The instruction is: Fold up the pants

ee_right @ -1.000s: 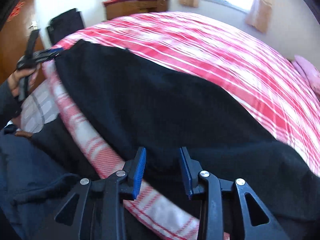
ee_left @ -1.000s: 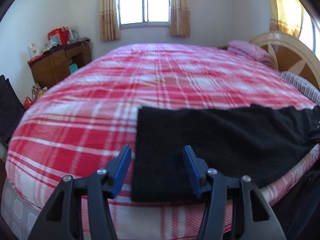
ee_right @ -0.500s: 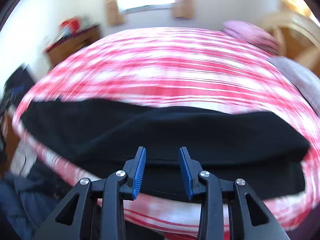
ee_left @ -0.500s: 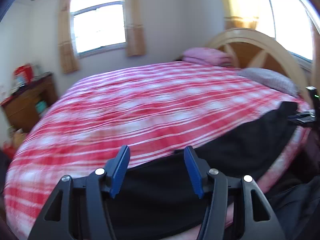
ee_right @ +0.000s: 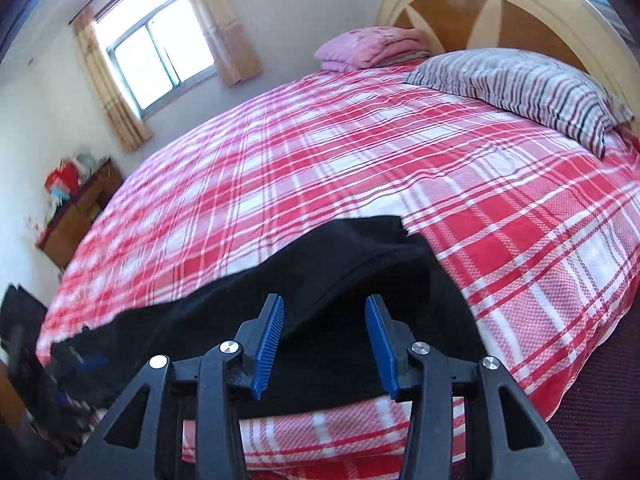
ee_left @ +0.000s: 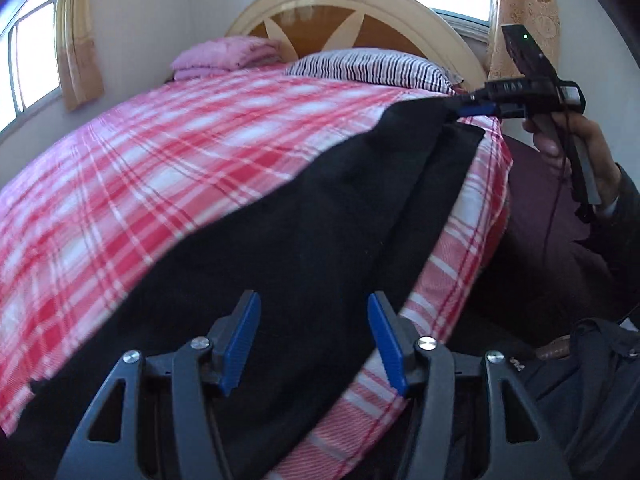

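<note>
Black pants lie folded lengthwise along the near edge of a bed with a red plaid cover. My left gripper is open just above one end of the pants. In the left wrist view my right gripper sits at the far end of the pants, its blue fingertips at the cloth's corner. In the right wrist view the right gripper is open over the pants, nothing between its fingers.
A striped pillow and folded pink bedding lie by the wooden headboard. A wooden dresser stands at the far left wall. A dark bag sits beside the bed.
Both grippers swung toward the headboard end. The left now looks along the pants at the right gripper; the right has come to the pants' end. Both stay open.
</note>
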